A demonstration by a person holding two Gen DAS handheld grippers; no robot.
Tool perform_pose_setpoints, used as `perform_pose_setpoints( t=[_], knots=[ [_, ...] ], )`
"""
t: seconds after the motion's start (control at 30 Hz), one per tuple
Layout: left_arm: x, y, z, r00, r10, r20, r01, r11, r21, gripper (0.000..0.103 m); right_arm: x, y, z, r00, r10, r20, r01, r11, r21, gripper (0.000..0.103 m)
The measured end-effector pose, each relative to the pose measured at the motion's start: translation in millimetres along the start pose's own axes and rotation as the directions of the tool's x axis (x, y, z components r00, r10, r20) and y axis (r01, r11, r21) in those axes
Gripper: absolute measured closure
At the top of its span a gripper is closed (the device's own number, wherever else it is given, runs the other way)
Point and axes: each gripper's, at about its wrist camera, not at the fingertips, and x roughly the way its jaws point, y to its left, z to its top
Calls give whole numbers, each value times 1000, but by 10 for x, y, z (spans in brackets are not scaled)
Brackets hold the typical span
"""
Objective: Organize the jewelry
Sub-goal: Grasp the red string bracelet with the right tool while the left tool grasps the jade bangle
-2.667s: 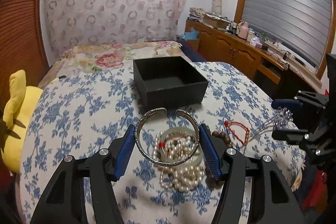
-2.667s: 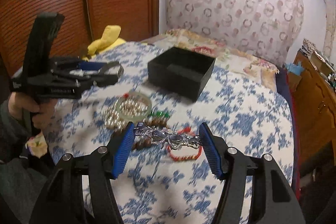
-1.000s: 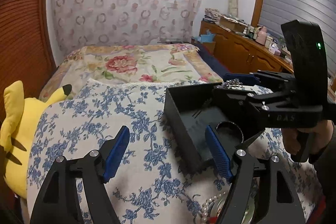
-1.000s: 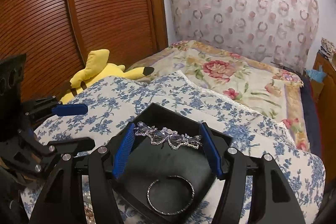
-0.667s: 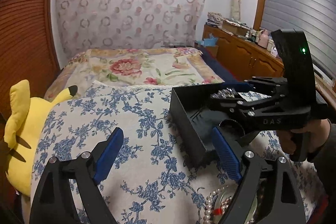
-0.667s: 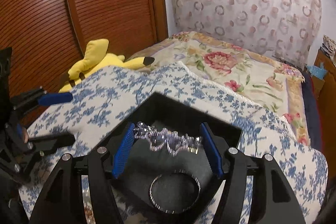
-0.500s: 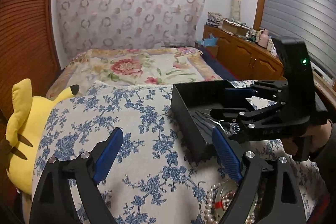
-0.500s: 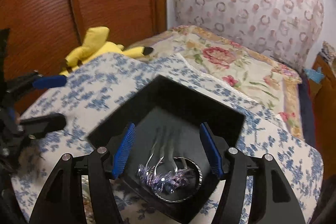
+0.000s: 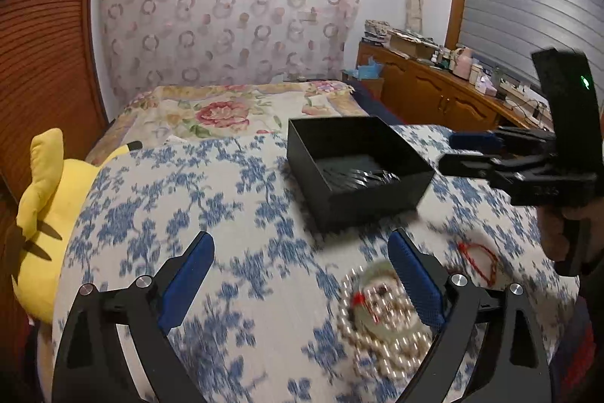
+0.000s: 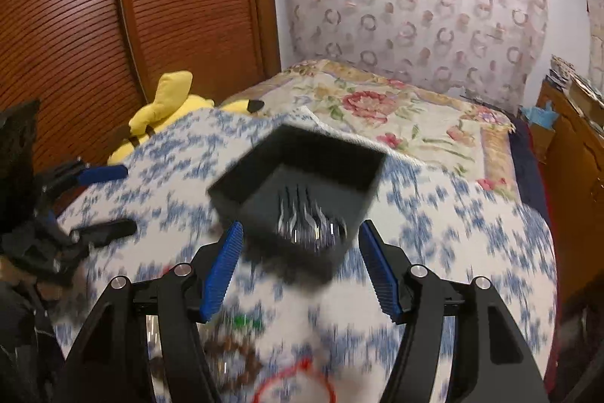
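- The black box [image 10: 302,176] sits open-topped on the blue floral cloth [image 9: 241,199]. Seen from the right wrist, one corner points toward the near edge, so it reads as a diamond.
- Inside it lies the sparkly hair comb [image 10: 309,221] on the box floor. Its thin prongs run away toward the far wall and the jewelled end is nearest the camera, so the long axis goes roughly near-to-far. It's motion-blurred, and I can't make out anything else in there.
- The right gripper [image 10: 300,270] hangs just short of the box's near corner, blue pads spread apart with nothing between them.
- The left gripper [image 9: 302,282] is spread really wide, having just been opening, and is empty. It hovers over bare cloth on the near side of the box.
- Just by its right finger is the pearl necklace [image 9: 381,331], coiled around a pale bangle [image 9: 373,274], all pretty smeared.
- A red string bracelet [image 9: 477,257] lies on the cloth just past that, and brown beads [image 10: 234,354] show up low in the right wrist view.
- A yellow plush toy [image 9: 45,214] sits off the cloth's left edge.
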Motion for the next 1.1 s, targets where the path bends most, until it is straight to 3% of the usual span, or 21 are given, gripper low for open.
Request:
perform_pose_setpoints(
  t=[0.03,0.1,0.27,0.5,0.7,1.03,1.1],
  knots=[
    [-31,-23,-45,1000,-1,-2,1,1000,1,11,-39,12,-83,1000,3,-11,-3,1000,0,46],
    [-60,-38,-105,1000,-4,-9,4,1000,-1,11,-103,35,-228,1000,-3,-27,3,1000,0,52],
    [-92,-106,-249,999,-14,-36,14,1000,2,11,-245,92,-648,998,-7,-65,8,1000,14,55],
    [-62,-233,-344,998,-21,-62,23,1000,22,11,-282,193,-1072,992,15,-127,-12,1000,28,70],
    [-21,-333,-369,996,-32,-82,35,999,32,11,-258,262,-1127,991,13,-135,-12,1000,8,73],
    [135,-523,-348,989,-33,-143,47,994,98,11,-183,309,-1082,989,-71,-131,67,997,-36,74],
    [186,-559,-340,987,-27,-159,47,992,121,11,-200,286,-1062,992,-42,-116,40,999,-17,74]
  ],
)
